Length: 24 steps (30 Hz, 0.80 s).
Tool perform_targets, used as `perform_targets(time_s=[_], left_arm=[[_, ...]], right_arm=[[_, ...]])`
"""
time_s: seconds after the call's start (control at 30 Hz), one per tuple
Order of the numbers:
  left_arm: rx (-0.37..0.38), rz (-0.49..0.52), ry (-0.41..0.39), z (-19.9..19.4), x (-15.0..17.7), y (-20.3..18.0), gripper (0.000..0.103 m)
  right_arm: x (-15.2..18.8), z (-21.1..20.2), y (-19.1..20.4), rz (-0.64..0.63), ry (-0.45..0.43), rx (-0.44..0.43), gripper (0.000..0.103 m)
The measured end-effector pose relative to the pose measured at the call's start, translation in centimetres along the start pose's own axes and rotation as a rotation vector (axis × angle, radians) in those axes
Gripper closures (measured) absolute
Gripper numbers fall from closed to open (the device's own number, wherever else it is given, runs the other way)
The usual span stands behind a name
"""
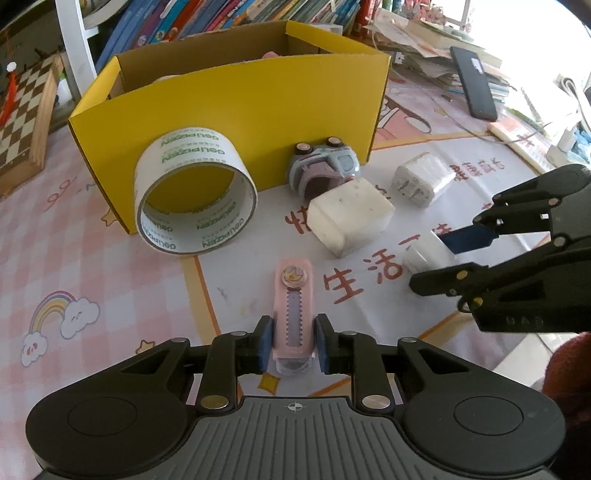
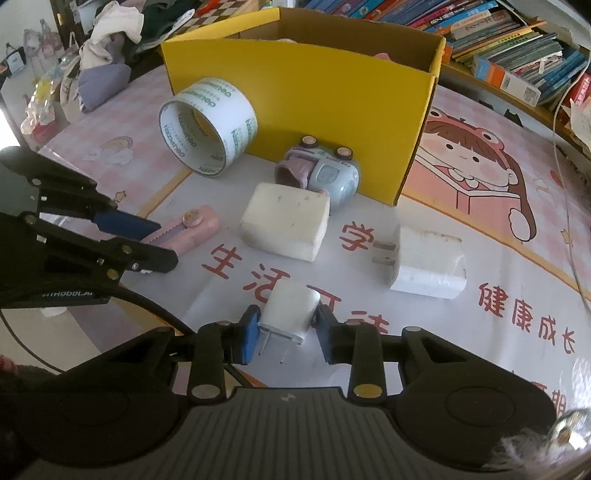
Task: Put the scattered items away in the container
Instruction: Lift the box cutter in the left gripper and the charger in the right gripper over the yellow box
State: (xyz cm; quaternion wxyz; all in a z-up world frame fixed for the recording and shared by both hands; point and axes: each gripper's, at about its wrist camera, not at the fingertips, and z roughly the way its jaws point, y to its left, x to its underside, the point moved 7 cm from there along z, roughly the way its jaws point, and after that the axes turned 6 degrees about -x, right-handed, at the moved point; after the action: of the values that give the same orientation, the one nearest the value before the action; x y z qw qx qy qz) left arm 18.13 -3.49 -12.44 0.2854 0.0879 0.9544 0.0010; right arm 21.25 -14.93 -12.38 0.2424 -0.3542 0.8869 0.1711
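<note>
A wooden chessboard (image 1: 22, 118) sits at the desk's far left edge; rows of books (image 1: 221, 18) line the back edge, and a black phone (image 1: 474, 83) rests on piled papers (image 1: 417, 44) at the far right corner, on the cartoon-printed desk (image 1: 92, 258)

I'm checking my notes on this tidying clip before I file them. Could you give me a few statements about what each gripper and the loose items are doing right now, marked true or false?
1. The left gripper has the pink cutter between its fingers. True.
2. The right gripper is closing around the tape roll. False: the small white plug is between its fingers; the tape roll leans against the yellow box.
3. The toy car lies inside the box. False: it lies on the table mat, against the box's outer wall.
4. A larger white charger lies on the mat, untouched by either gripper. True.
5. The white block sits beside the toy car. True.
</note>
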Motion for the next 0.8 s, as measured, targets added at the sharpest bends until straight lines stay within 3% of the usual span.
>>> perform_targets(time_s=[0.4, 0.8], left_arm=[[0.03, 0.01, -0.109, -5.7, -0.9, -0.9, 0.08], [0.025, 0.016, -0.217, -10.0, -2.8, -1.0, 0.08]], right_arm=[[-0.6, -4.7, 1.2, 0.032, -0.069, -0.074, 0.072], [-3.2, -9.1, 3.6, -0.046, -0.165, -0.115, 0.072]])
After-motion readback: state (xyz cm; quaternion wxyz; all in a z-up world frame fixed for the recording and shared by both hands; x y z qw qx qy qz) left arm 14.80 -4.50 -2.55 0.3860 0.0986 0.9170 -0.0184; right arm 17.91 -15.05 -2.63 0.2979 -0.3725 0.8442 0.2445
